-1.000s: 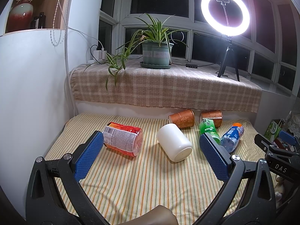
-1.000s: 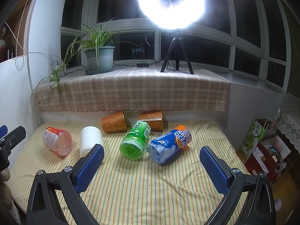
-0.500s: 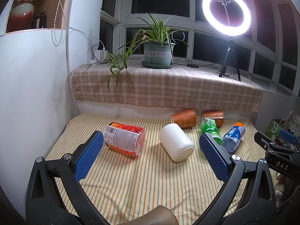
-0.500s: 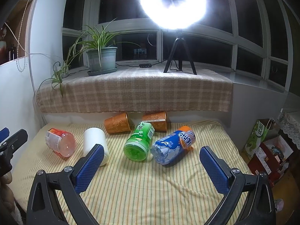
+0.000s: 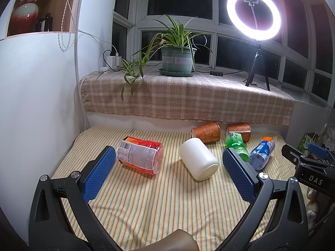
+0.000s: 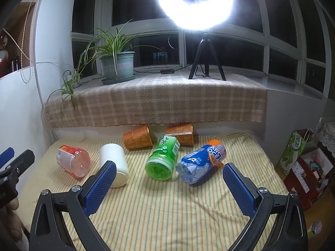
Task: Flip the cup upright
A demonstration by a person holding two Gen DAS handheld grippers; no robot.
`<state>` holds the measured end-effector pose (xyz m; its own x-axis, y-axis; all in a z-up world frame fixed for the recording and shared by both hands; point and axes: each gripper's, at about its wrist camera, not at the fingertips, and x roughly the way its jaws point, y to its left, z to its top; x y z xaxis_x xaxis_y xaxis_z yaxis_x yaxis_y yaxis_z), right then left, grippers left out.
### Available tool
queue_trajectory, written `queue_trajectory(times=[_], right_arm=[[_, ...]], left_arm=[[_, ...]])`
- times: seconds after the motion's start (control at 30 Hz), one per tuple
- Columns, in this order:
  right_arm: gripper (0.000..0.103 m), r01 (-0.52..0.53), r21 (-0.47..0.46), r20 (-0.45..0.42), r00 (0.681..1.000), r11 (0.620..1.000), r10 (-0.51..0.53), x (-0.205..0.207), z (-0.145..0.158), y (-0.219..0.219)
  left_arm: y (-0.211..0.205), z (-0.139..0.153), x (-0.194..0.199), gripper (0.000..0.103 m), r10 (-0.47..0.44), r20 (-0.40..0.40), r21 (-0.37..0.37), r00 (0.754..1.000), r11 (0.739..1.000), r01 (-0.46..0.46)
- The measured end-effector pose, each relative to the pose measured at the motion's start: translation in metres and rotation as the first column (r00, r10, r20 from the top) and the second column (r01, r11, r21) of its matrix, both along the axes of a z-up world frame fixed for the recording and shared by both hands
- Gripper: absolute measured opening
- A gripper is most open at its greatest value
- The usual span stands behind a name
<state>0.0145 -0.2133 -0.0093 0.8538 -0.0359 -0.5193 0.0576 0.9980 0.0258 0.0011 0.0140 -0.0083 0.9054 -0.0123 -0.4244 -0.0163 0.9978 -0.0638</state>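
White plastic cup (image 5: 197, 159) lies on its side at the centre of the left wrist view, on a yellow striped cloth (image 5: 159, 205) that covers the surface; in the right wrist view the same cup (image 6: 114, 164) sits at lower left, partly behind one blue pad; left tool (image 5: 168, 176) occupies the bottom of its frame, its blue pads spread wide apart and holding nothing, clear of the cup; right tool (image 6: 169, 185) likewise stands spread apart and unloaded, at the bottom of its frame; red bottle (image 5: 139, 156) lies left of the cup, apart from it; green bottle (image 6: 163, 160) and blue bottle (image 6: 201, 163) lie side by side at centre of the right wrist view, close together, contact uncertain; two orange paper cups (image 6: 138, 140) lie on their sides behind them, near the back wall; potted plant (image 5: 178, 59) and ring light (image 5: 253, 17) stand on the checked sill in the upper half of the frame.
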Motion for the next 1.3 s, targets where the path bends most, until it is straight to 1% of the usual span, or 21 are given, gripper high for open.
queue_trajectory(times=[0.13, 0.37, 0.57, 0.63, 0.7, 0.83, 0.97, 1.17, 1.23, 1.3], right_arm=[[0.102, -0.013, 0.026, -0.012, 1.0, 1.0, 0.013, 0.007, 0.0, 0.0], [0.102, -0.052, 0.119, -0.057, 0.997, 0.992, 0.059, 0.031, -0.001, 0.002], [0.101, -0.073, 0.246, -0.12, 0.987, 0.967, 0.105, 0.066, -0.008, 0.006], [0.098, -0.069, 0.299, -0.151, 0.981, 0.952, 0.118, 0.082, -0.013, 0.008], [0.098, -0.065, 0.363, -0.177, 0.975, 0.93, 0.137, 0.098, -0.018, 0.008], [0.098, -0.02, 0.467, -0.227, 0.963, 0.884, 0.142, 0.129, -0.03, 0.01], [0.097, 0.036, 0.509, -0.278, 0.953, 0.86, 0.125, 0.157, -0.041, 0.018], [0.096, 0.135, 0.584, -0.356, 0.929, 0.8, 0.103, 0.191, -0.061, 0.029], [0.089, 0.173, 0.611, -0.388, 0.916, 0.773, 0.102, 0.202, -0.068, 0.032], [0.088, 0.212, 0.635, -0.422, 0.901, 0.743, 0.104, 0.213, -0.078, 0.036]], left_arm=[[0.006, -0.002, 0.0, 0.103, 0.002, -0.004, -0.002, 1.0, 1.0, -0.002], [0.021, -0.008, 0.003, 0.103, 0.021, -0.023, -0.009, 1.0, 1.0, -0.021], [0.034, -0.015, 0.007, 0.103, 0.049, -0.05, -0.013, 0.998, 0.999, -0.049], [0.038, -0.017, 0.007, 0.103, 0.056, -0.055, -0.012, 0.997, 0.998, -0.057], [0.042, -0.019, 0.007, 0.103, 0.063, -0.06, -0.01, 0.996, 0.998, -0.064], [0.054, -0.024, 0.006, 0.103, 0.083, -0.073, -0.014, 0.994, 0.996, -0.084], [0.068, -0.029, 0.007, 0.103, 0.1, -0.085, -0.028, 0.991, 0.994, -0.103], [0.084, -0.036, 0.006, 0.103, 0.119, -0.097, -0.041, 0.988, 0.992, -0.123], [0.089, -0.038, 0.006, 0.103, 0.125, -0.101, -0.046, 0.987, 0.99, -0.13], [0.095, -0.04, 0.006, 0.103, 0.133, -0.106, -0.05, 0.985, 0.989, -0.139]])
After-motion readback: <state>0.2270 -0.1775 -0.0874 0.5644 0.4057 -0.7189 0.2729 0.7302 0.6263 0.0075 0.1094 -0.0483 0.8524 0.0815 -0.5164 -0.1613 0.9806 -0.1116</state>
